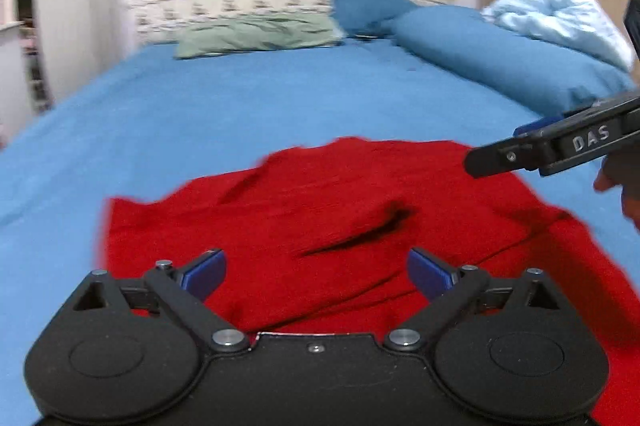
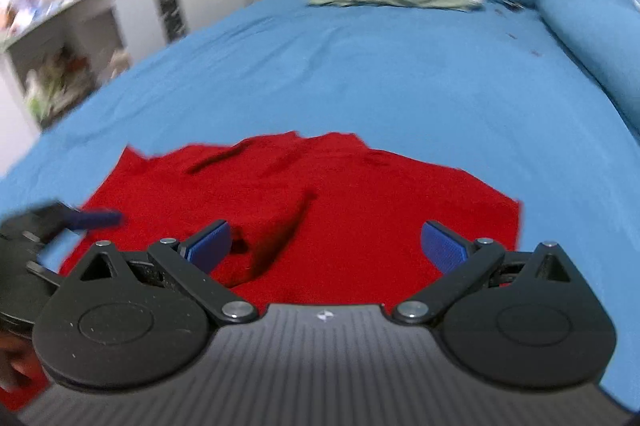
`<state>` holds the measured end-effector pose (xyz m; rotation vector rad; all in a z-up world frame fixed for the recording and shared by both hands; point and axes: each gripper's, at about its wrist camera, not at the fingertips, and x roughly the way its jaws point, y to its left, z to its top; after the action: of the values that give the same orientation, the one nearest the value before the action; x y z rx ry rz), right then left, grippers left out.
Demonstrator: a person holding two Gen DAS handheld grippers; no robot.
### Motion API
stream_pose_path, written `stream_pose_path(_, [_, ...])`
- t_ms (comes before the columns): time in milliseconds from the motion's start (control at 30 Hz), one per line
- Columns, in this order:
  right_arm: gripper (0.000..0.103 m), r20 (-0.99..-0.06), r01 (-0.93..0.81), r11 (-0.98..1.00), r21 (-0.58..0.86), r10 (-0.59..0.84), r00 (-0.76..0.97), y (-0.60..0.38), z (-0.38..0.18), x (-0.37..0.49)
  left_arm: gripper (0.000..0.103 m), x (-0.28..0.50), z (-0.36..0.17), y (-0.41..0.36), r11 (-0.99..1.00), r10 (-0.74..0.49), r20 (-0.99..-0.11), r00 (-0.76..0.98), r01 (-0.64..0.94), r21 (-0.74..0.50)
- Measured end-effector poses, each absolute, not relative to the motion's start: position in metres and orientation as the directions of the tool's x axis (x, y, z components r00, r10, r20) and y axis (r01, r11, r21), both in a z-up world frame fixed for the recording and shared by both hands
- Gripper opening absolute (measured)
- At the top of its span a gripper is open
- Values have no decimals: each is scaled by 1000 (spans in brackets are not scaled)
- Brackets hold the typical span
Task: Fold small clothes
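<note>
While spread loosely on the near part of the bed [image 1: 240, 97], the red garment [image 1: 320, 209] lies rumpled, with a dark crease near its middle and an uneven far edge. Left gripper [image 1: 316, 272] hovering over the near side, fingers [image 1: 208, 272] spread wide, holding nothing. Right gripper [image 2: 326, 246] likewise over the near right part, fingers [image 2: 444, 246] wide and empty.

Likely troubles from here:
- Pinching only the top layer at a wrinkle, so a fold drags crooked.
- Catching the blue sheet along with the red cloth, since both lie flush.
- Lifting the two sides unevenly, bunching the middle crease further.
- Crowding of the two grippers over the same patch, given how near they sit.

Both views blurred, so exact edges hard to judge.
</note>
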<state>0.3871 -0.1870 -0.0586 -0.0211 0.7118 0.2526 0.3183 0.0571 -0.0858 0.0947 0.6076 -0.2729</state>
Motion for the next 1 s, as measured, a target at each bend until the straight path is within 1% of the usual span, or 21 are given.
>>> stream_pose_path(67, [103,-669,-298,955,-15,211,713,-164,-63,396,99,310,-93,81,979,-147,-564,812,200,34])
stream_pose_path(167, [103,-697,-380,917,-116,198,689,-126,-77,409,99,304,-103,114,993,-88,-557,826,115,13])
stream_pose_path(233, [103,-713,-422,889,-177,180,678,-104,-89,417,98,313,-109,122,995,-87,-586,806,95,-18])
stream_pose_path(400, [103,-728,-486,806,-339,102,678,-58,-122,431,97,324,-120,129,995,-99,-609,787,81,-57])
stream_pose_path(433, [97,-728,-494,783,-378,78,681,-52,-129,435,98,326,-122,129,994,-112,-613,782,88,-69])
stream_pose_path(467, [96,-724,-498,765,-409,61,687,-46,-136,437,97,323,-123,132,993,-116,-616,779,91,-73])
stream_pose_path(500, [90,-716,-500,755,-424,59,696,-42,-140,439,97,324,-124,132,993,-117,-620,776,89,-77])
stream_pose_path(533, [78,-703,-493,759,-425,67,708,-40,-142,441,97,325,-124,134,992,-122,-623,772,89,-85])
stream_pose_path(567, [71,-690,-471,779,-413,70,720,-40,-141,443,97,325,-126,136,992,-127,-624,771,87,-95])
stream_pose_path(633, [41,-665,-399,840,-367,63,744,-47,-139,446,97,325,-126,138,991,-128,-623,772,76,-109])
stream_pose_path(667, [38,-647,-350,876,-333,59,760,-54,-137,445,97,326,-127,139,991,-129,-622,772,73,-114])
stream_pose_path(800, [36,-584,-147,978,-149,33,811,-97,-122,435,97,328,-128,142,991,-120,-617,778,60,-117])
stream_pose_path(900, [36,-578,17,999,30,3,816,-144,-118,423,97,329,-128,143,992,-114,-617,779,55,-115])
stream_pose_path(1000, [36,-596,80,987,142,20,803,-178,-126,411,97,330,-129,142,993,-109,-618,778,55,-106])
